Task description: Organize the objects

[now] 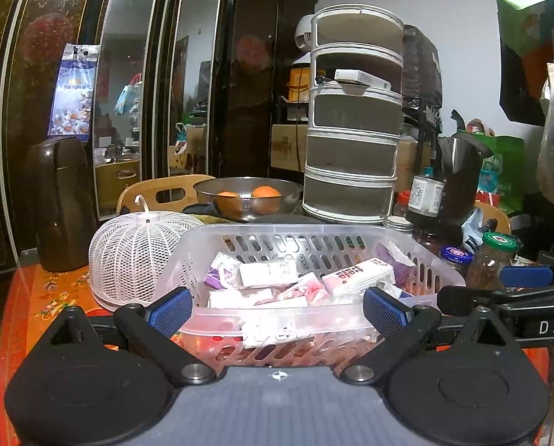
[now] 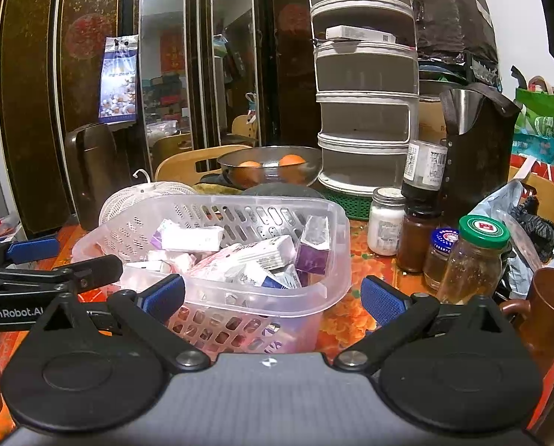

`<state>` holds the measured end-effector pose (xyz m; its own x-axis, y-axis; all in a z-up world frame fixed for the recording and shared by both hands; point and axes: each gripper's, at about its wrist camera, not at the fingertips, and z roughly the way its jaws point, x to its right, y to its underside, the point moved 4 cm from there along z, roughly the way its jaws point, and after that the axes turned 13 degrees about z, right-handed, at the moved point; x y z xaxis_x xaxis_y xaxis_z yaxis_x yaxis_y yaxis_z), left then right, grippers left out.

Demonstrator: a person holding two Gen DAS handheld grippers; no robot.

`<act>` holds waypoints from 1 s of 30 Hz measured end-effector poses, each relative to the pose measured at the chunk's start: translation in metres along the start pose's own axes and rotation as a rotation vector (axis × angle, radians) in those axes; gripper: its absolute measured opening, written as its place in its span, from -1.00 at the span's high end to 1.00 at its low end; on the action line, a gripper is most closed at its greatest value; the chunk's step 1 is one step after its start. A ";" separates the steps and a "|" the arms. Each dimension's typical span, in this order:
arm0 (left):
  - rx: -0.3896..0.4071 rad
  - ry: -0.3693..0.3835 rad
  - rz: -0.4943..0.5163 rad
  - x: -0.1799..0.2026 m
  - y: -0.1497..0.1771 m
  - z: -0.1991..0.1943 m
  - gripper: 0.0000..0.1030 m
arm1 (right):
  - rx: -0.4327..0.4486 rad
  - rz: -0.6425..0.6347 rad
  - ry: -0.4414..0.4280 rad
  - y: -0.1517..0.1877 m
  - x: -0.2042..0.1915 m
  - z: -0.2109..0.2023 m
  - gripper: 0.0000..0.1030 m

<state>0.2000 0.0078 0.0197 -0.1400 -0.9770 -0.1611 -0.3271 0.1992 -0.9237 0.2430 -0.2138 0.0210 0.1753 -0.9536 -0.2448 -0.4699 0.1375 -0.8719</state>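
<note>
Between my left gripper's [image 1: 277, 310] spread blue pads sits the near rim of the clear plastic basket [image 1: 440, 273]; both of its jaws are wide apart and grasp nothing. My right gripper [image 2: 273, 297] is likewise released, its textured pads straddling the basket's near right corner without touching it, as far as I can tell.

Inside the basket lies a loose heap of small cartons [image 2: 240, 256], white, pink and purple, tilted at all angles and overlapping. Toward the far edge of the table stands the tiered shelf tower [image 1: 351, 156], and on one of its upper levels rests a single white box [image 1: 362, 78]; the other levels look bare. I judge the sorting barely begun: perhaps one box shelved, the heap left.

The basket is thin, translucent, slotted along its walls, probably flexible. The cartons are glossy cardboard with crisp edges, light and easy to crush. Left of the basket sits a white mesh dome cover [image 1: 135, 260]; to its right, glass jars [image 2: 477, 256] with metal lids crowd the table's right edge. The tablecloth [image 2: 358, 260] is shiny orange floral.
</note>
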 end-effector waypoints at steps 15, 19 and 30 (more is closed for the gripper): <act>-0.015 -0.006 -0.006 -0.001 0.002 0.001 -0.94 | -0.003 -0.007 -0.002 0.002 -0.002 0.000 -1.00; -0.017 -0.011 -0.008 -0.002 0.003 0.001 -0.94 | -0.004 -0.013 -0.001 0.002 -0.004 0.000 -1.00; -0.025 -0.023 -0.005 -0.003 0.004 0.002 -0.94 | -0.005 -0.018 0.003 0.003 -0.004 0.001 -1.00</act>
<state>0.2012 0.0116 0.0158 -0.1171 -0.9794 -0.1645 -0.3508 0.1957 -0.9158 0.2414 -0.2094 0.0192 0.1813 -0.9566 -0.2283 -0.4715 0.1191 -0.8738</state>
